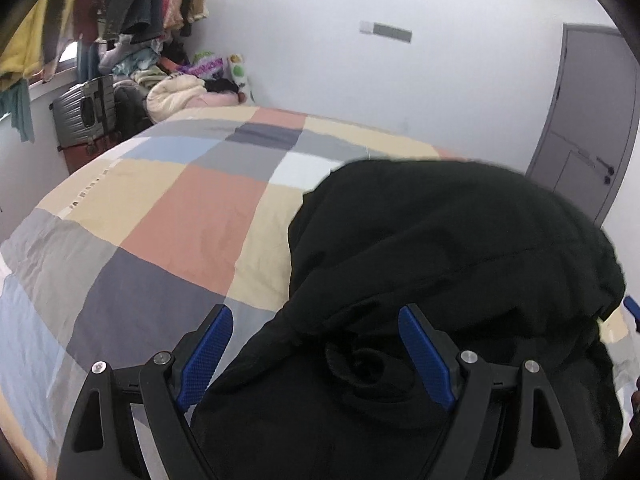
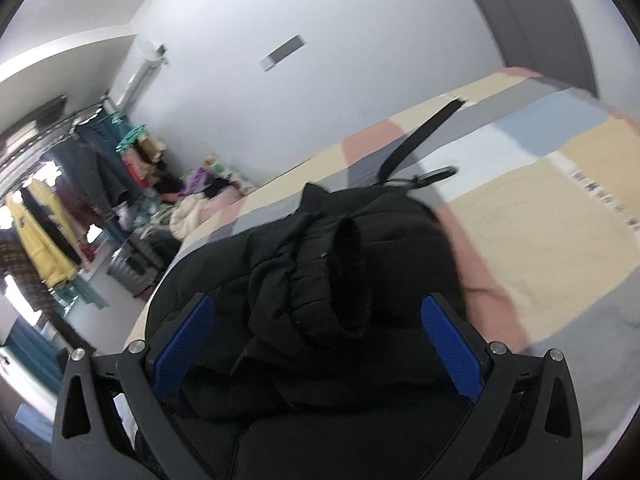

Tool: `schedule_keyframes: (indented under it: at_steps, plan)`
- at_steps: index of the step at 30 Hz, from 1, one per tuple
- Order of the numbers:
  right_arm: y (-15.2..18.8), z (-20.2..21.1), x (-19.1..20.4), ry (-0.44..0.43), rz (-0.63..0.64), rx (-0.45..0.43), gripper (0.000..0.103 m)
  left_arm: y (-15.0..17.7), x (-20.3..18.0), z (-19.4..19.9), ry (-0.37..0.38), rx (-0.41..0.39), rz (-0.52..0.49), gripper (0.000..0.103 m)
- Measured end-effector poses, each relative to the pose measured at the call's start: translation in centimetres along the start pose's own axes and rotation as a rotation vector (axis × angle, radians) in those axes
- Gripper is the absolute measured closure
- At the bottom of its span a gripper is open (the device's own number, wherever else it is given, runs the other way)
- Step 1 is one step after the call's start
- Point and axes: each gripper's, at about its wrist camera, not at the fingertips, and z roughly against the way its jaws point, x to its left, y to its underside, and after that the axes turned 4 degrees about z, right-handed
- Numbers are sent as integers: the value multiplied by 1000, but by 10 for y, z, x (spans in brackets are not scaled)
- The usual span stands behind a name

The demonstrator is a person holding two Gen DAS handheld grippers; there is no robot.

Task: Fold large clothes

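Observation:
A large black padded jacket [image 1: 452, 248] lies bunched on a bed with a patchwork cover [image 1: 168, 216]. My left gripper [image 1: 316, 320] is open, its blue pads on either side of a rolled cuff of the jacket. In the right wrist view the same jacket [image 2: 320, 264] lies heaped with a ribbed cuff opening up top. My right gripper [image 2: 320, 312] is open, its jaws wide around the heap. A black strap [image 2: 420, 136] trails from the jacket across the bed [image 2: 540, 208].
A clothes rack with hanging garments [image 1: 120, 4] and a pile of clothes [image 1: 176, 88] stand at the far left by a grey suitcase [image 1: 86, 112]. A grey door [image 1: 588, 120] is at the right. The white wall runs behind the bed.

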Motion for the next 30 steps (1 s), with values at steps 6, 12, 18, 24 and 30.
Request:
schedule_keyframes:
  at_steps: [6, 12, 18, 24, 30]
  plan:
    - [13, -41, -7, -29, 40, 74, 1, 5, 1, -27, -41, 53, -21, 18]
    - [16, -58, -16, -54, 29, 93, 29, 10, -5, -49, -83, 98, -92, 18]
    - [13, -46, 18, -70, 188, 84, 70, 13, -3, -53, -126, 152, -124, 18]
    - [8, -31, 36, -71, 233, 43, 77, 20, 0, -58, -179, 167, -159, 16]
    - [1, -5, 53, -62, 288, -20, 78, 12, 21, -58, -298, 107, -57, 16]
